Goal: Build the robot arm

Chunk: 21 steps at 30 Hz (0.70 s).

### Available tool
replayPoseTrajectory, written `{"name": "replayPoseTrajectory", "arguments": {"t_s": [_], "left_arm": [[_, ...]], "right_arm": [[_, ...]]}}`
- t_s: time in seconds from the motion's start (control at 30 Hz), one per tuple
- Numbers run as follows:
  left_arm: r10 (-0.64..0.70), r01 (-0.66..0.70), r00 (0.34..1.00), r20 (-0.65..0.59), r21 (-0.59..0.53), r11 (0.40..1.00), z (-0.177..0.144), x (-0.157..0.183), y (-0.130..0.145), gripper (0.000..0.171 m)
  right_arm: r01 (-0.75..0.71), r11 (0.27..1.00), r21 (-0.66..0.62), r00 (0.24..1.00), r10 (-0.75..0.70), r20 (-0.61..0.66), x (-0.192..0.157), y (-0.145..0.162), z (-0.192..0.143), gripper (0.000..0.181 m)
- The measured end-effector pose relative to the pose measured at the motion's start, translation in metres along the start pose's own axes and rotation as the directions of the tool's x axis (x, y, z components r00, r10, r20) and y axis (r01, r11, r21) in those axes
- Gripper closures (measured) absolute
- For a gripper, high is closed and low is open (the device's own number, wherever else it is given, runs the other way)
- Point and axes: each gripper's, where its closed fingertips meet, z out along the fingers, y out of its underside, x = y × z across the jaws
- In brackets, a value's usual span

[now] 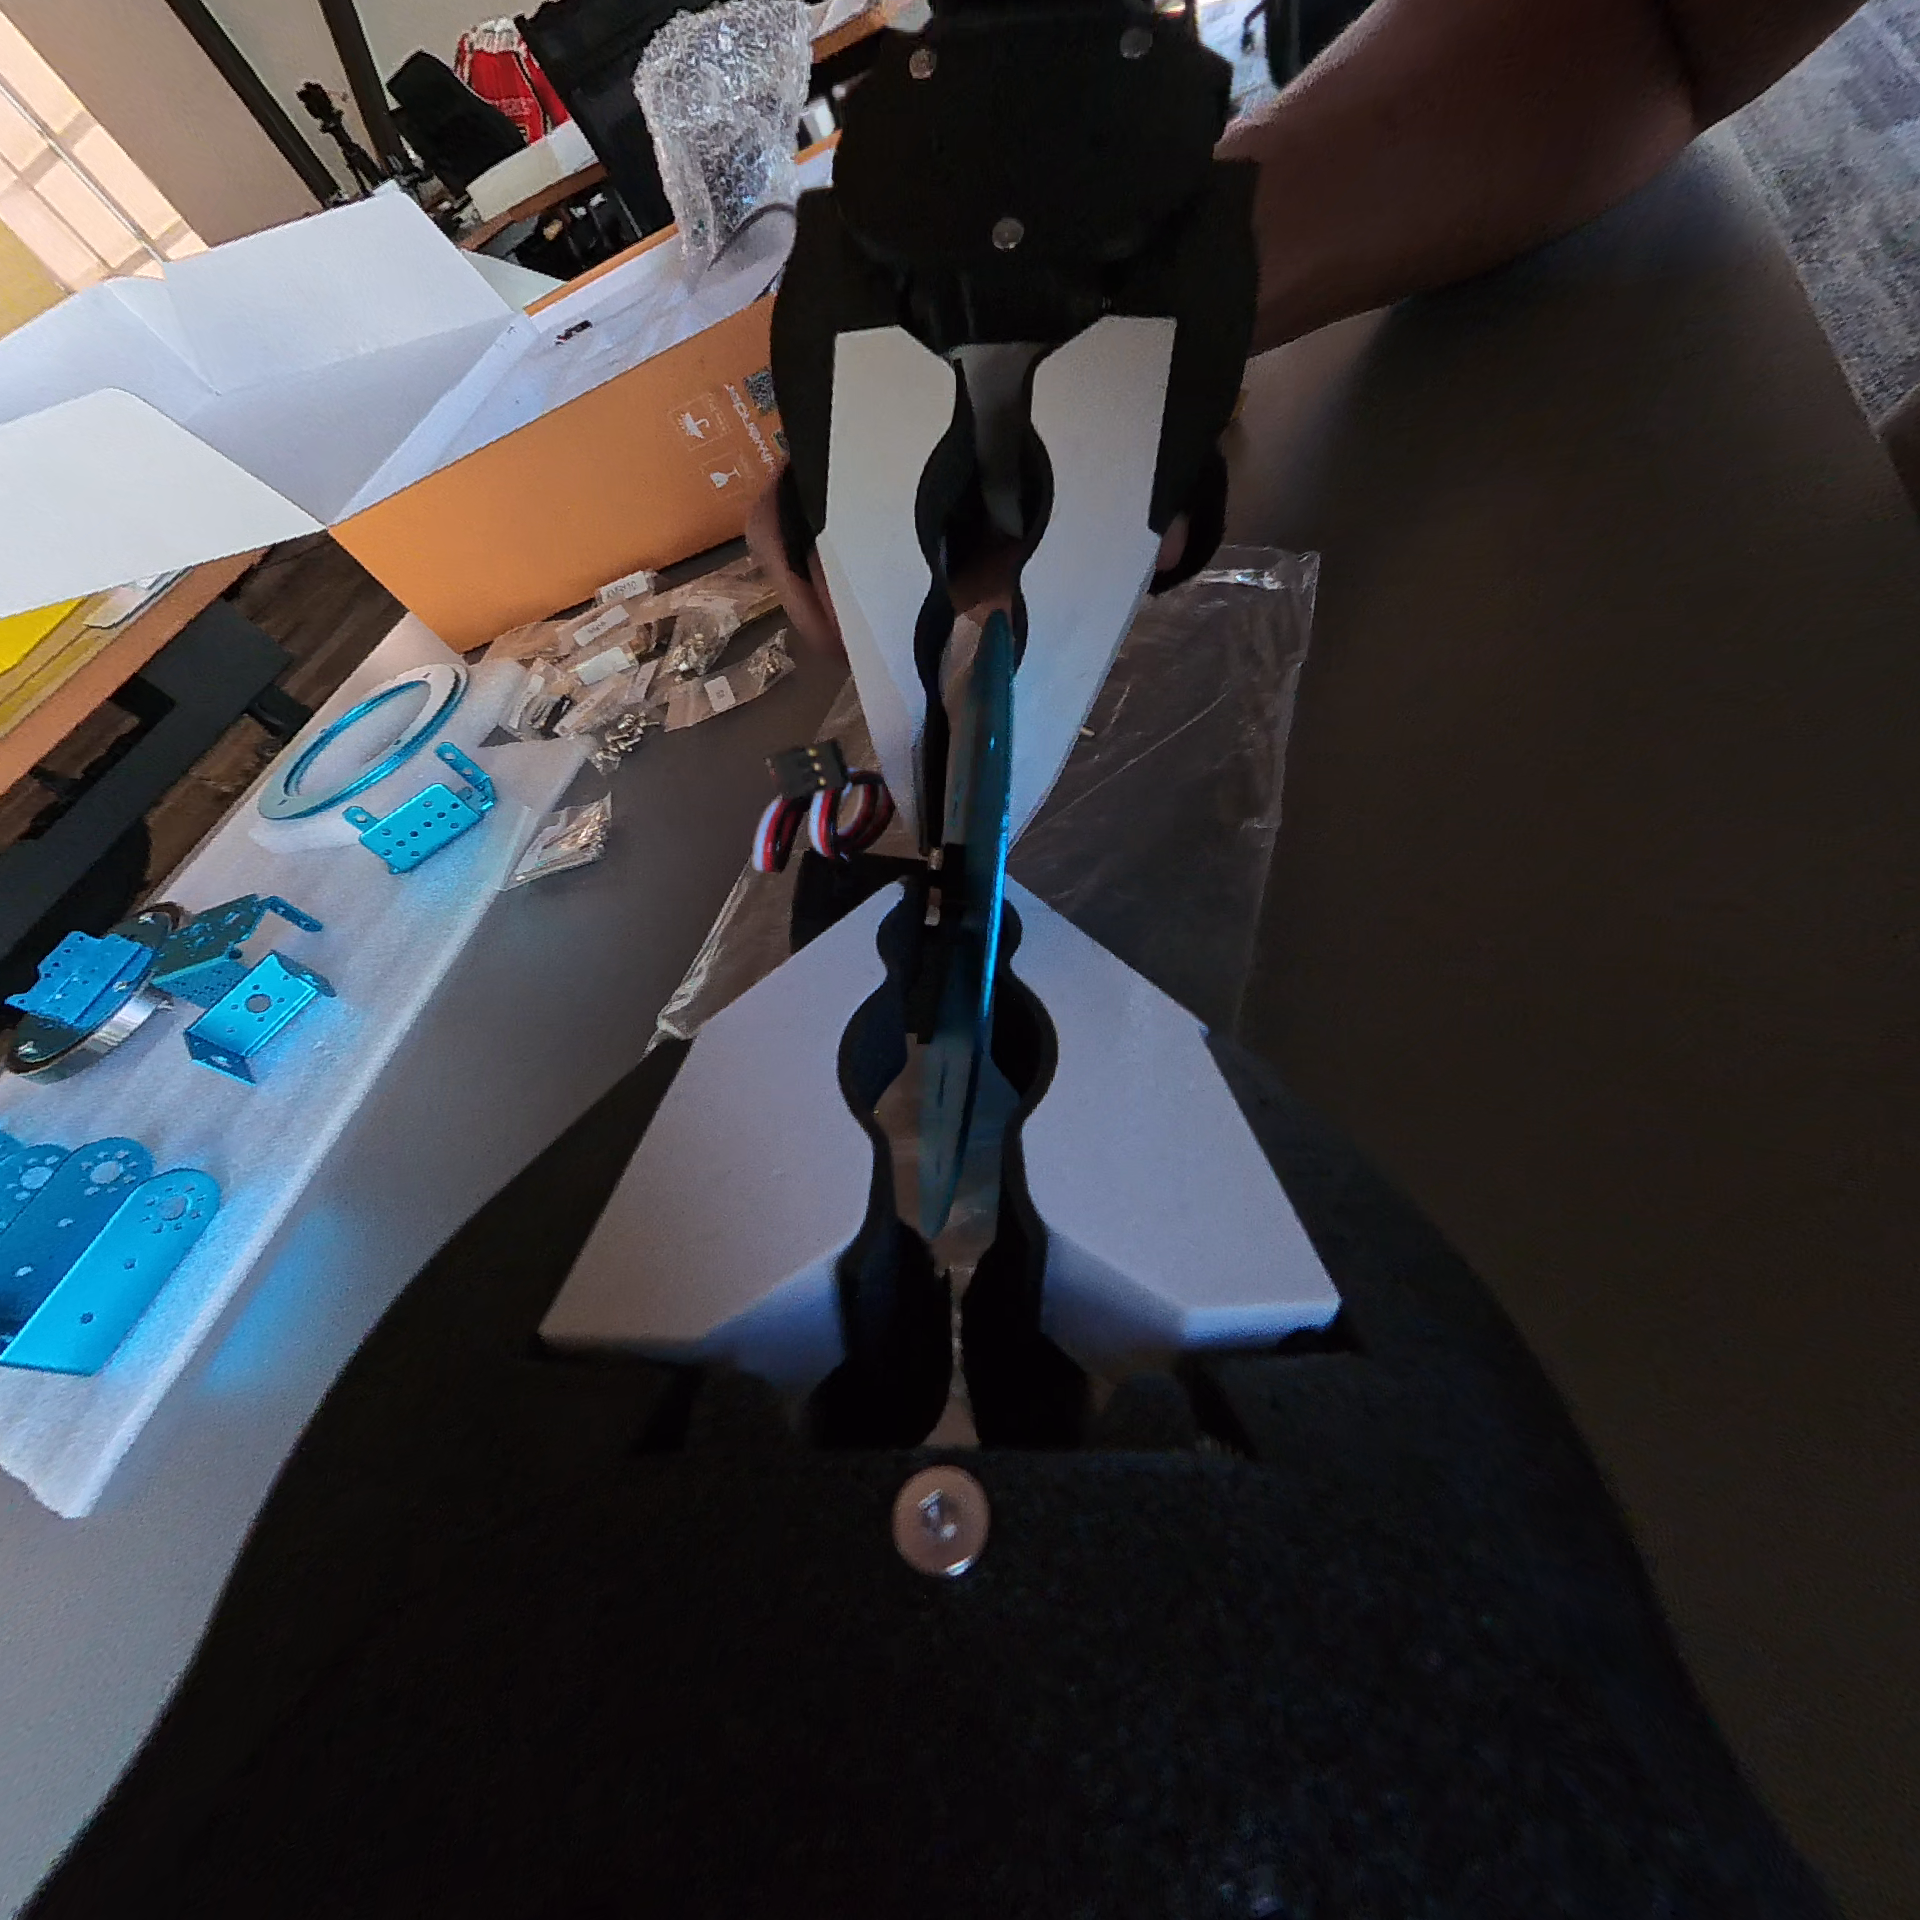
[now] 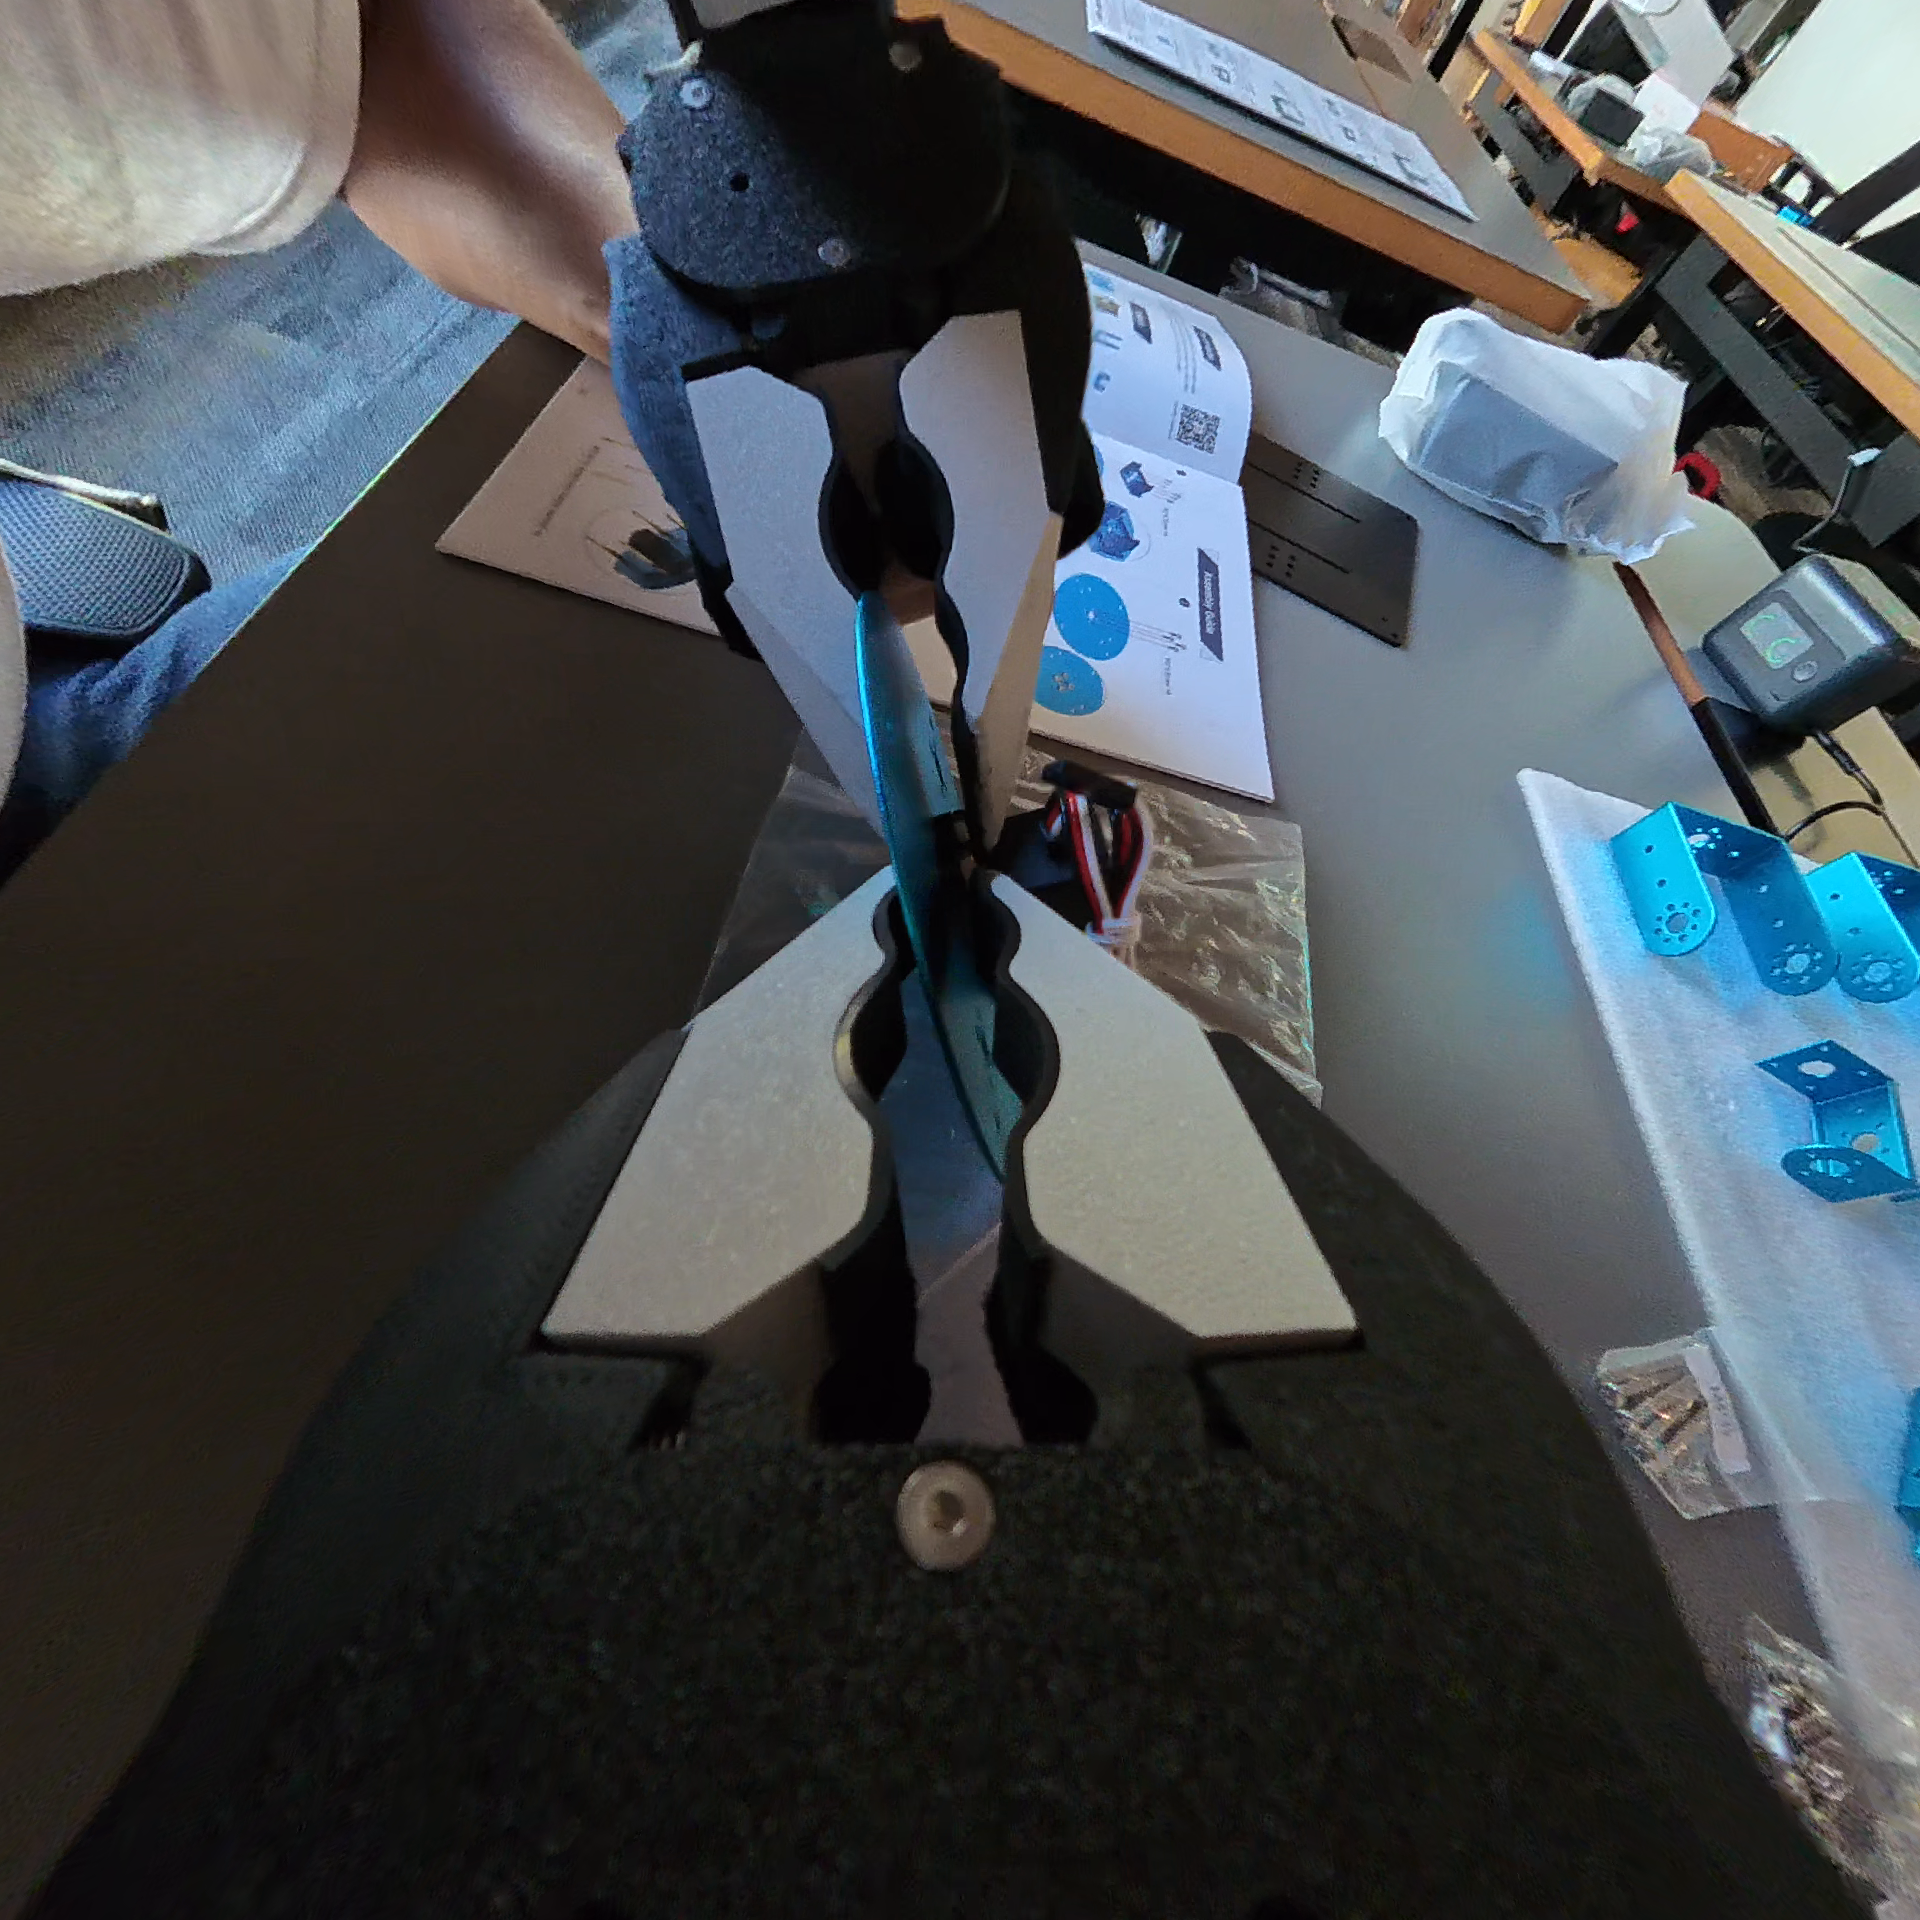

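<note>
Both pairs of fingers are clamped on one thing: a blue metal disc [image 1: 987,790] [image 2: 904,717], held on edge above the desk [image 1: 644,935] [image 2: 1455,935]. The left gripper [image 1: 940,935] [image 2: 935,800] and the right gripper [image 2: 940,894] [image 1: 966,769] bite it from opposite sides, tips almost meeting. A small black servo body sits against one face of the disc. Its coiled red, white and black lead [image 1: 831,816] [image 2: 1091,842] hangs beside it, but whether servo and disc are fastened together cannot be told.

Under the disc a clear plastic bag [image 1: 1164,748] [image 2: 1195,894] lies flat near the middle of the desk.

Along the desk's edge away from the person runs a white foam sheet [image 1: 343,997] [image 2: 1662,1039]. It carries blue drilled brackets [image 1: 255,1023] [image 2: 1704,873] and, farther along, a blue ring [image 1: 364,743]. Small bags of screws [image 1: 644,675] lie just beside that sheet.

Toward one end of the desk stands an open orange carton [image 1: 561,488], with a roll of bubble wrap [image 1: 717,114] behind it. Toward the other end lie an open assembly booklet [image 2: 1164,582], a black drilled plate [image 2: 1330,540], a white-wrapped parcel [image 2: 1527,436] and a small black device with a lit screen [image 2: 1797,644]. A brown card sheet [image 2: 551,520] lies at the near edge.

The person's forearm [image 1: 1507,156] [image 2: 468,156] shows behind each far gripper. Beyond are more wood-edged desks, grey carpet and bright windows.
</note>
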Motion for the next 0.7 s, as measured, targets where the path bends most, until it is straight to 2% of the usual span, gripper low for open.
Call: {"name": "replayPoseTrajectory", "arguments": {"t_s": [0.27, 0.5, 0.7], "left_arm": [[-0.049, 0.049, 0.999, 0.008, 0.003, 0.999, -0.0005, -0.005, 0.0006, 0.163], [-0.081, 0.081, 0.997, 0.0, 0.01, 0.997, -0.0005, -0.0055, 0.0004, 0.163], [-0.072, 0.072, 0.997, 0.0, 0.007, 0.997, -0.0001, -0.0041, 0.0002, 0.163]], "right_arm": [[0.004, 0.998, 0.07, 1.0, -0.003, -0.009, 0.0063, -0.0017, 0.0017, 0.175], [0.087, 0.993, 0.079, 0.996, -0.085, -0.032, 0.0066, -0.0026, 0.0015, 0.175], [0.081, 0.993, 0.092, 0.997, -0.08, -0.014, 0.0052, -0.0042, 0.0015, 0.176]]}}
